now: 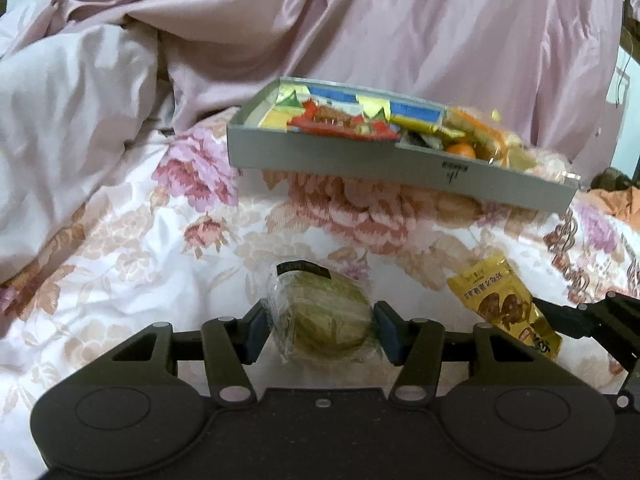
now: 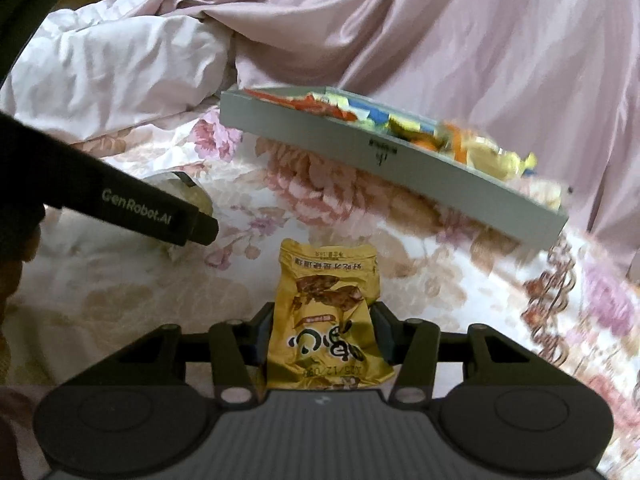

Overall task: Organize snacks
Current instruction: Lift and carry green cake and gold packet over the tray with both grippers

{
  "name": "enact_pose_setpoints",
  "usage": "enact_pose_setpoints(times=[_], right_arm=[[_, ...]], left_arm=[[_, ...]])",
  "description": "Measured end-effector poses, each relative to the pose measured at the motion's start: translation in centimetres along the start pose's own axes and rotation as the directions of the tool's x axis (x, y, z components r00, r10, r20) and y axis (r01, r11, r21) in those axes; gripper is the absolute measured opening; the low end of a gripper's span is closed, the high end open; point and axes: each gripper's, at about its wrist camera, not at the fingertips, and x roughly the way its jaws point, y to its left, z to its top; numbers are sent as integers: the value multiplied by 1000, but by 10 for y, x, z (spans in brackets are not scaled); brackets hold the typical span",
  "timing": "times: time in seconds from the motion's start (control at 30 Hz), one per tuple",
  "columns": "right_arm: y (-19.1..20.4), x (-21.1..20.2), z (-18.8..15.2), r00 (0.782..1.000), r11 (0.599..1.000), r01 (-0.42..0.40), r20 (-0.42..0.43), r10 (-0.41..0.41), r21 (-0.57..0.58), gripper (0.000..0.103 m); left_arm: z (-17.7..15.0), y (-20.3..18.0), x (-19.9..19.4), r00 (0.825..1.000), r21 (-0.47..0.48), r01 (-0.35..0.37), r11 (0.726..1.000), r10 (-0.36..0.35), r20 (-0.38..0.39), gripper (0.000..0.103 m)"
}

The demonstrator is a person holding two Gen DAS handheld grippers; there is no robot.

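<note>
Dim, flat indoor light with a pink-warm cast in both wrist views, no single source visible. Shadows soft: faint one under the grey tray (image 1: 360, 160), darker patch beneath the left gripper (image 1: 320, 330). Mild sheen on the satin quilt (image 1: 400, 28) and on the yellow snack packet (image 2: 326, 316), no blown highlights. Tray contents and its right end smeared by motion blur. Heavy fisheye bending with black vignette in the corners. Overall soft and noisy, print barely legible

Glossy foil packet (image 2: 326, 312), satiny bedspread (image 2: 120, 300)
</note>
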Motion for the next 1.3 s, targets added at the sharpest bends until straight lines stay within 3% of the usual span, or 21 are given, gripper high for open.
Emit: enact_pose_setpoints(times=[0.17,0.43,0.77,0.97,1.3], right_arm=[[-7,-8,11,996,999,44,74,-42,-25,54],[-34,-14,41,982,997,75,174,-80,33,55],[-48,22,98,964,998,47,261,-55,36,55],[-53,50,125,959,999,45,279,-46,8,55],[-61,84,134,967,999,48,249,-46,-2,55]], left_arm=[[16,-3,-9,999,-20,16,1000,-16,28,57],[62,-2,-24,992,-29,24,999,-20,125,57],[127,8,4,983,-49,-5,999,14,182,57],[152,11,34,983,-65,-3,998,15,181,57],[157,11,66,988,-70,-5,998,16,154,57]])
